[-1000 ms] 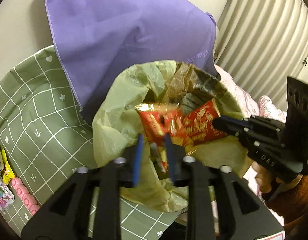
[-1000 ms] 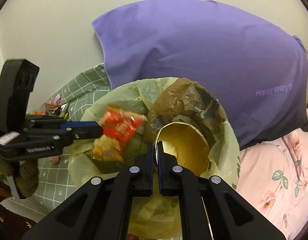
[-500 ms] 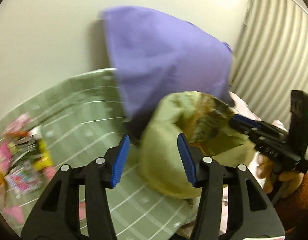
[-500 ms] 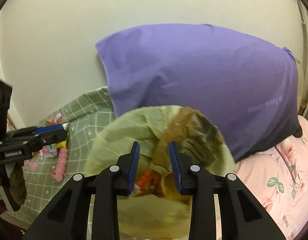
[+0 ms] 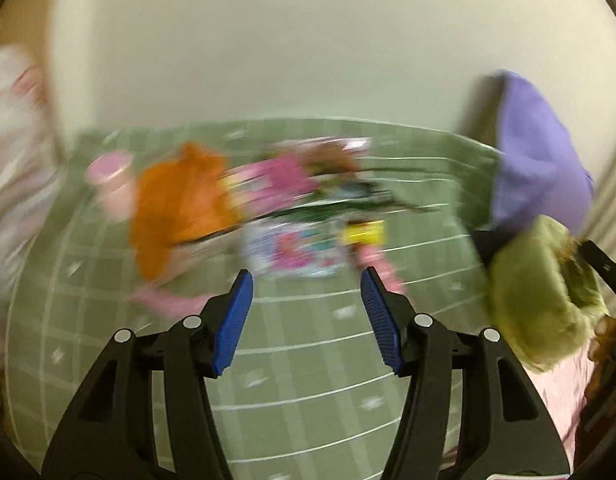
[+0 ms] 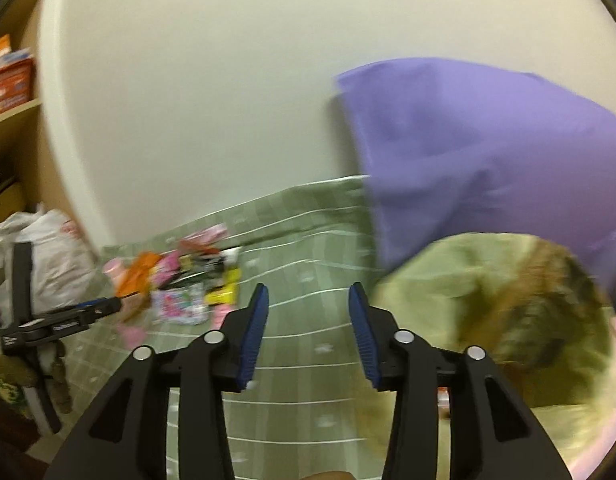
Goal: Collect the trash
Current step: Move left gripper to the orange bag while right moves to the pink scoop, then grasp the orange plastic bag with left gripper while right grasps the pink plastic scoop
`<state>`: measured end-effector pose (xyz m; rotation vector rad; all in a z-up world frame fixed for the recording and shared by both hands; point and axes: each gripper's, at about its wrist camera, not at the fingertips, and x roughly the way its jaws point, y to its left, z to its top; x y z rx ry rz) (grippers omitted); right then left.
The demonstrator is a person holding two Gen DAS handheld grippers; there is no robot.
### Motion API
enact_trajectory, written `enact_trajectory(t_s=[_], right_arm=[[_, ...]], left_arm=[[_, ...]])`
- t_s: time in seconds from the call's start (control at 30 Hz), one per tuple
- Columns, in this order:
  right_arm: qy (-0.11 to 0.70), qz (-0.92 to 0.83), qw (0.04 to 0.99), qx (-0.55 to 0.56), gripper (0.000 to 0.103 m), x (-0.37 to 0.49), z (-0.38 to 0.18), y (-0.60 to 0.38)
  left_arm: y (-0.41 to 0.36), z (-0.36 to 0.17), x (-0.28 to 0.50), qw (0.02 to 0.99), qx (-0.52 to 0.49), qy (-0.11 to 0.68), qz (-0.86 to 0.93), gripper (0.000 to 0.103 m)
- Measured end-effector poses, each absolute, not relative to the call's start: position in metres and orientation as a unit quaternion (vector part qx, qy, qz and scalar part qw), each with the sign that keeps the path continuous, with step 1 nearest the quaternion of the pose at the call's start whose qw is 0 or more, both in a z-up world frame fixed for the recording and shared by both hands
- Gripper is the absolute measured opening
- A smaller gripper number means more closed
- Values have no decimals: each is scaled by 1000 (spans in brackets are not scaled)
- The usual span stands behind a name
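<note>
The wrappers (image 5: 291,216) lie heaped at the green sheet's (image 5: 308,360) far edge by the wall. My left gripper (image 5: 305,312) faces them, spread and empty; my right gripper (image 6: 308,328) is too. The trash bag (image 6: 508,320) gapes nearby to receive them.

Each tool (image 5: 305,286) (image 6: 308,300) is matte black with ribbed blue pads (image 5: 232,322) (silver screws at the joints).

Wrapper pile (image 5: 275,208) lay on bedsheet (image 5: 308,360) near wall (image 6: 227,80); bag (image 6: 508,320) right of it, before pillow (image 6: 488,152).
</note>
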<state>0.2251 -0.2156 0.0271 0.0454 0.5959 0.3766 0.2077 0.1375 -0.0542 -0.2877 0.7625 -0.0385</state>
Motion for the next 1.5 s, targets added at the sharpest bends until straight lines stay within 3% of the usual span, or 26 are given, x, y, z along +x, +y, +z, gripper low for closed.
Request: enact_trajectory(t_s=[0.3,0.87,1.17,1.5], right_arm=[[349,298,888,-35,40,235,-18,-106],[360,465,796,-141,40,271,-121,78],[409,463,770,-157,39,278,-140,83],[400,385,822,-126,39,267,-93,-7]], left_arm=[[221,-72,161,909,-181,369,75,53],[280,-67,128,900,-179,366,152,56],[292,-86,134,888,-202,385,148,56],[265,-88,201,895,-243,372,50,63]])
